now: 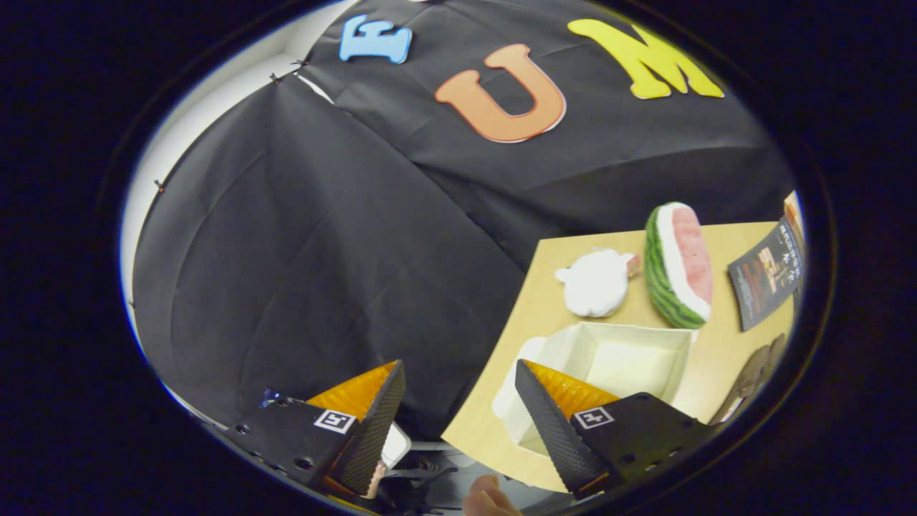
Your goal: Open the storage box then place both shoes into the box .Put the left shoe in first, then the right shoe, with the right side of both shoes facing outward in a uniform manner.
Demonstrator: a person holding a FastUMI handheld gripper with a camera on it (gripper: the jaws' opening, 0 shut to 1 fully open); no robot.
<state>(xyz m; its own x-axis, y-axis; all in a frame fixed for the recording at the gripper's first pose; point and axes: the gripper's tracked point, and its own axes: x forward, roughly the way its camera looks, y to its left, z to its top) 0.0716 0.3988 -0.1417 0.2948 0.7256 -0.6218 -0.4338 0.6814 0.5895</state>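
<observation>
Claw spread wide, fingers well apart, nothing held between them; aimed mostly past the tabletop corner at the booth's black cloth wall, with the view tilted. Bit of a fingertip of the person's hand at six o'clock, just beneath the fingers. Right finger overlapping the near wall of the white storage box, at about four o'clock from the gap between the fingers; looks open already, lid off or folded away, inside pale and bare, so opening judged done and no shoe in yet. At two o'clock beyond the box, a white plush toy, and just beside it to the right a watermelon-slice toy; further out at three o'clock a dark booklet. At four o'clock past the box, a brownish shape at the tabletop's far side, possibly a shoe, too squeezed by the lens to say which one or which way it faces. Risks from here: grabbing the wrong shoe first, since left and right cannot be told apart at this angle; clipping the box wall with the right finger on the swing over and shoving the light box toward the tabletop edge; brushing the plush or watermelon on the reach; setting the shoe down facing the wrong way.
</observation>
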